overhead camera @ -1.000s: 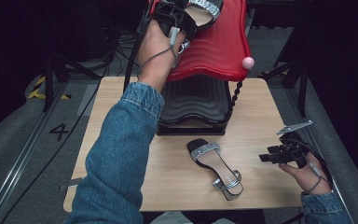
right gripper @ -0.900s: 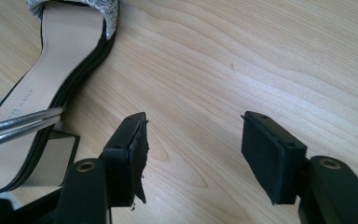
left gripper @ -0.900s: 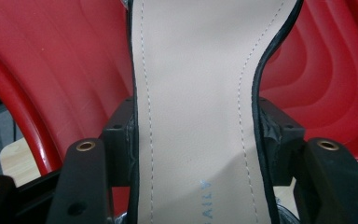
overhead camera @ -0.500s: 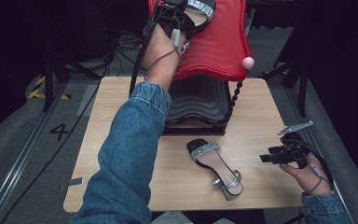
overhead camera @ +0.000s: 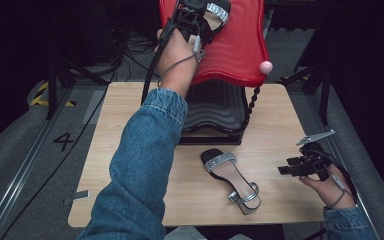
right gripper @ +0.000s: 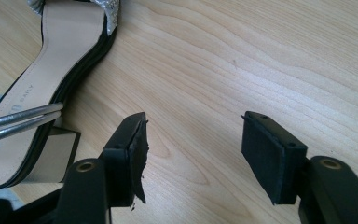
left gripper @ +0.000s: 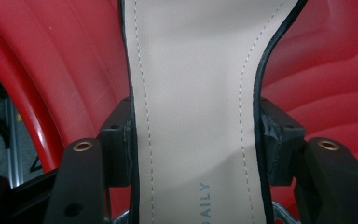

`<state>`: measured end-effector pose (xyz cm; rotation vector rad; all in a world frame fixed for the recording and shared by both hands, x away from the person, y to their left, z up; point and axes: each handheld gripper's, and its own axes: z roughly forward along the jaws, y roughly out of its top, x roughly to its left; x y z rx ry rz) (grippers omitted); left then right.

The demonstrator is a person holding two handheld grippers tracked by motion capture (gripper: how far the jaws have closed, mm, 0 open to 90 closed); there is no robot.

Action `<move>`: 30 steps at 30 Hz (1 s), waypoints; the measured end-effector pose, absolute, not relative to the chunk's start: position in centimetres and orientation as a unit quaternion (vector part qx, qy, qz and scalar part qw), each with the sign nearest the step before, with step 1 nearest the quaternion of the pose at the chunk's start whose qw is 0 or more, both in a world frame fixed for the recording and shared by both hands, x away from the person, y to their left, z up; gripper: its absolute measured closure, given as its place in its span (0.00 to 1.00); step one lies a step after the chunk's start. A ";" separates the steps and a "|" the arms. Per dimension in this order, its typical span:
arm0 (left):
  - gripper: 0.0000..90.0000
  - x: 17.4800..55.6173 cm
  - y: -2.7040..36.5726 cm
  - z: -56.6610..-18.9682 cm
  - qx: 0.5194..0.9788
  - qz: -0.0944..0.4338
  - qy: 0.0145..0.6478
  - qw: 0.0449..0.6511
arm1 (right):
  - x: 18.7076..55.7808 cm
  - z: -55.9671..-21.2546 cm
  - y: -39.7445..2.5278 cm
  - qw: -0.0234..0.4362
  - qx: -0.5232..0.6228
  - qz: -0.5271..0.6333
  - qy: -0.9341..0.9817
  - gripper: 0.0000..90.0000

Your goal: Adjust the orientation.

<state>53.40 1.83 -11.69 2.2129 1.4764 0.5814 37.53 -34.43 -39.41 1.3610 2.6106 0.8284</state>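
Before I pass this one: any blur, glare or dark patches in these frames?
High view: sharp on the table, surroundings nearly black. Left gripper view: the sandal's insole is soft, too close. Right gripper view: wood grain crisp, with mild glare at top.

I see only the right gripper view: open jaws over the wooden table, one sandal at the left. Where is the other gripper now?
Observer: The left gripper is raised over the red shelf of the rack.
Operator: Does it hold something?
Observer: Yes, its jaws clamp the waist of a second sandal.
Operator: Is my right gripper touching the sandal on the table?
Observer: No, there is bare table between them.
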 end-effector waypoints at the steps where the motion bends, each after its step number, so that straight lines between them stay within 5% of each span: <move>1: 0.46 53.4 1.9 -11.7 0.795 0.206 0.531 0.209 | 37.5 -39.4 -34.4 0.041 0.445 0.271 0.852 0.46; 8: 0.46 53.3 2.9 -11.6 0.791 0.177 0.539 0.229 | 37.5 -39.3 -34.3 0.042 0.442 0.271 0.854 0.46; 13: 0.36 53.5 2.8 -11.8 0.785 0.184 0.549 0.221 | 37.4 -39.3 -34.2 0.042 0.441 0.272 0.855 0.46; 24: 0.25 52.2 1.8 -10.8 0.798 0.246 0.500 0.229 | 37.5 -39.4 -33.9 0.040 0.438 0.268 0.857 0.46; 30: 0.32 51.0 1.2 -9.4 0.801 0.261 0.474 0.257 | 37.3 -39.5 -34.3 0.040 0.443 0.269 0.854 0.45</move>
